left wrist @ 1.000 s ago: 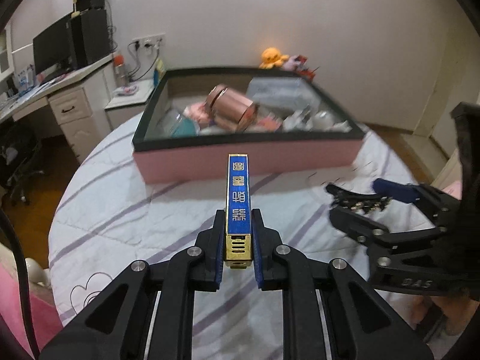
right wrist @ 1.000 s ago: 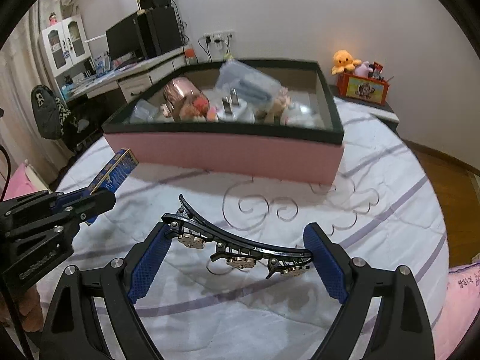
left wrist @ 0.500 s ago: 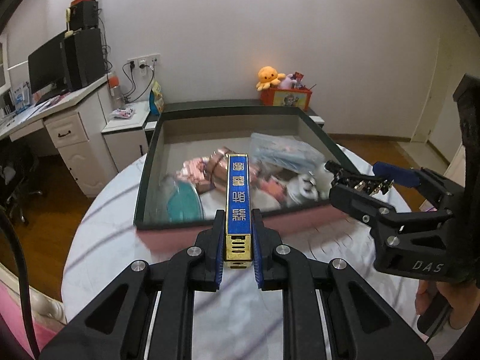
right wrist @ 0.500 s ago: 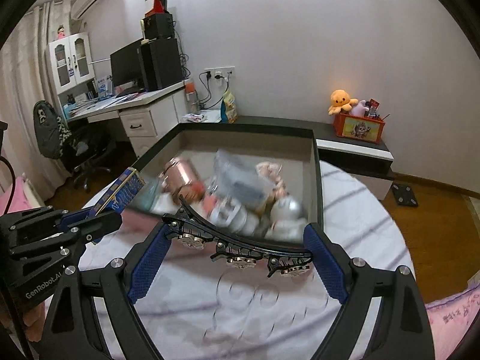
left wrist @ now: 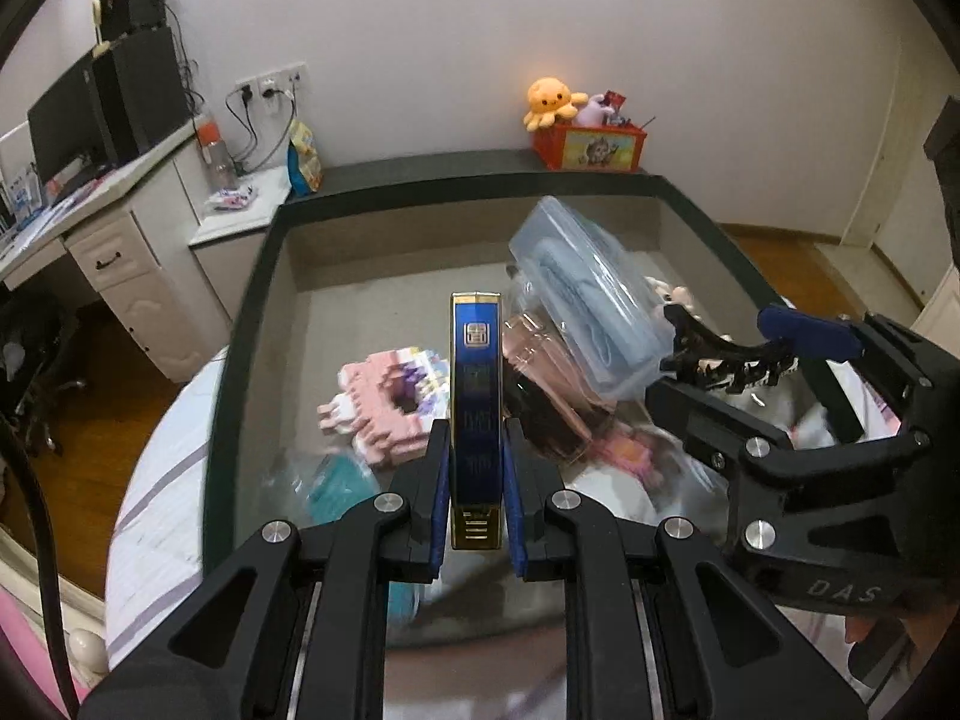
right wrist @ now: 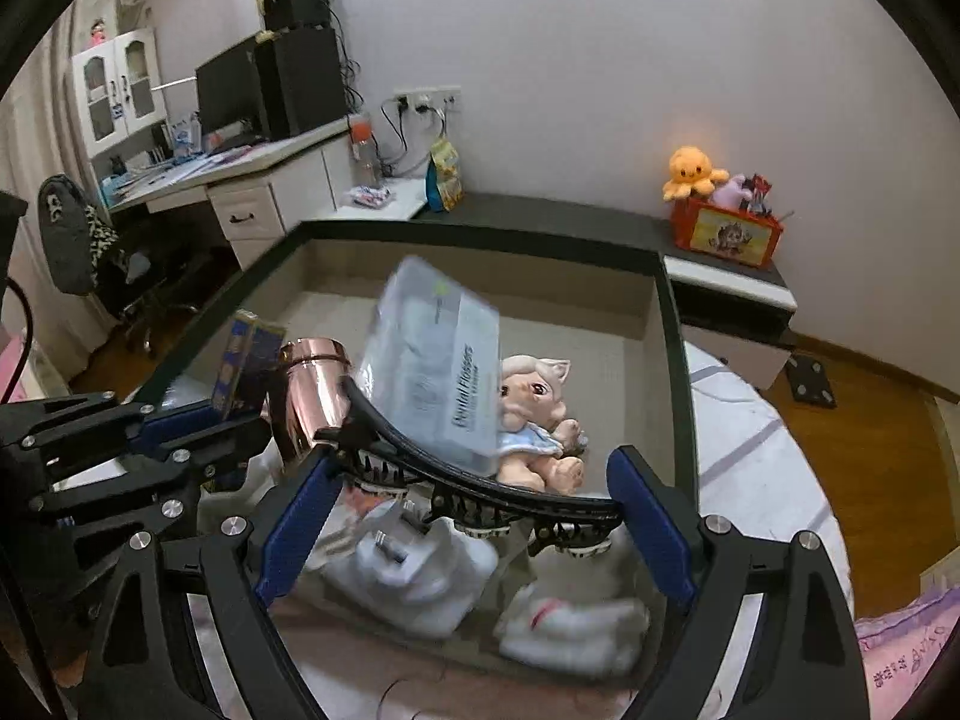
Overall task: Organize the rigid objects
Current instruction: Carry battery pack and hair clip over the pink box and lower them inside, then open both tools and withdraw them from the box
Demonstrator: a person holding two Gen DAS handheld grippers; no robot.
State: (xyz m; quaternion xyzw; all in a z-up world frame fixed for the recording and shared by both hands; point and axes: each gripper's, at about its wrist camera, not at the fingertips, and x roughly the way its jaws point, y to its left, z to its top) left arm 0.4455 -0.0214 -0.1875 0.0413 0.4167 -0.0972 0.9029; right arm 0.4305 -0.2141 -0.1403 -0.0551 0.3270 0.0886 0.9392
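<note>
My left gripper is shut on a slim blue and gold box, held on edge above the inside of the big pink storage box with a dark green rim. My right gripper is shut on a long curved black hair clip, which spans the gap between its blue pads end to end. It also hangs over the storage box's contents. In the left wrist view the right gripper shows at the right. In the right wrist view the left gripper sits at the left.
Inside the storage box lie a rose-gold can, a dental flosser pack, a doll, a pink block toy and white items. A desk stands at the left, an orange toy bin behind.
Both grippers have travelled forward from above the striped cloth to above the storage box's inside. Each keeps hold of its object.
</note>
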